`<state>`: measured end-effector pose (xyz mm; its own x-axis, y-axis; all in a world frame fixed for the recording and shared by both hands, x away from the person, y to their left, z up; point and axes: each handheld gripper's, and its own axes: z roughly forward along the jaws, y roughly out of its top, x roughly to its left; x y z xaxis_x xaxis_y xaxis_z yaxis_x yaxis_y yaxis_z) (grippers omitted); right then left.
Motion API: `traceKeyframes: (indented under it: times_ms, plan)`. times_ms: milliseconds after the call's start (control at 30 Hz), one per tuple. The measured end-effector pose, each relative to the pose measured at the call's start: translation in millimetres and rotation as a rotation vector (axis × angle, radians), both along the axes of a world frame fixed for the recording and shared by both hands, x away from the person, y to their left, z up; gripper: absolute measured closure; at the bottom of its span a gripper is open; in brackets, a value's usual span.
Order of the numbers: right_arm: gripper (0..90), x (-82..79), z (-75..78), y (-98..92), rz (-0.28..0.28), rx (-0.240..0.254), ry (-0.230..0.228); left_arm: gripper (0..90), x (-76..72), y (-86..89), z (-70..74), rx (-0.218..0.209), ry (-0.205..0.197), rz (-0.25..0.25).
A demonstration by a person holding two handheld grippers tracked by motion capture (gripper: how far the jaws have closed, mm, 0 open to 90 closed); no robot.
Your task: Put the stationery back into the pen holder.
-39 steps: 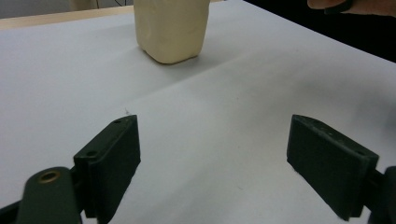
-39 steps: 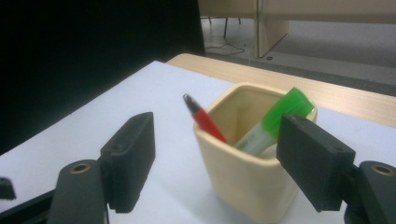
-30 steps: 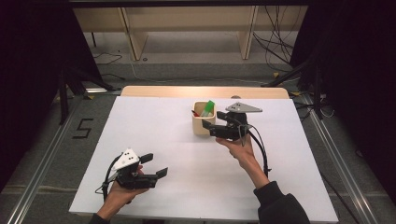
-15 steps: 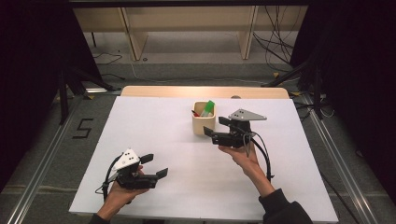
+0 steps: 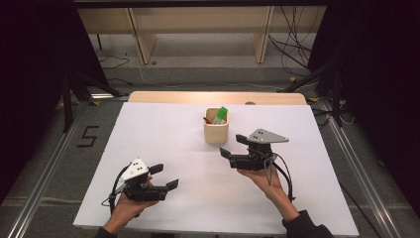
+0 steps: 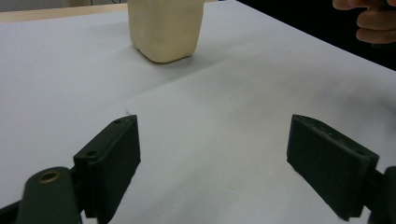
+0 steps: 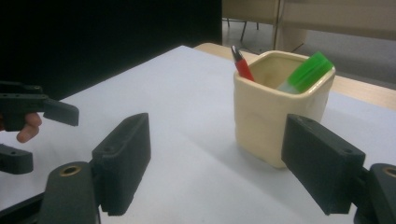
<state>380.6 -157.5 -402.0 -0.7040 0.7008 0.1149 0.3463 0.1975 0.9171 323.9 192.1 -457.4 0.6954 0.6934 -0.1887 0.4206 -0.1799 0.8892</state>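
Nearest the person, the left gripper (image 5: 166,177) sits low over the front left part of the white table (image 5: 163,134), held in a hand, its black jaws spread wide with only bare tabletop between them. Farther in and to the right, the right gripper (image 5: 233,146) is held just above the table, pointing left; its jaws have just been opening and now stand wide apart with nothing between them. Just beyond it, near but not touching, stands the cream square ceramic pen cup (image 5: 216,130), upright at the table's middle back. Inside lean a red pen (image 7: 241,63) and a green-capped marker (image 7: 306,72).
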Motion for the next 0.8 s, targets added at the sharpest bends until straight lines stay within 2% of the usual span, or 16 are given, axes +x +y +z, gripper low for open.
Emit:
traceKeyframes:
  times_ms: [133, 467, 800]
  plan:
    - [24.9, -5.6, -4.2, -5.7, 0.002, 0.017, 0.008, 17.0, -1.3, -1.6, 0.6, -0.005, 0.0, -0.005]
    - [23.8, -24.9, -16.3, -15.3, 0.021, 0.016, 0.02, 16.7, -3.4, -2.5, 1.7, 0.005, -0.004, -0.018]
    - [23.0, -46.7, -27.5, -33.6, 0.011, 0.024, 0.022, 16.4, -6.0, -3.9, 2.5, 0.003, -0.006, -0.027]
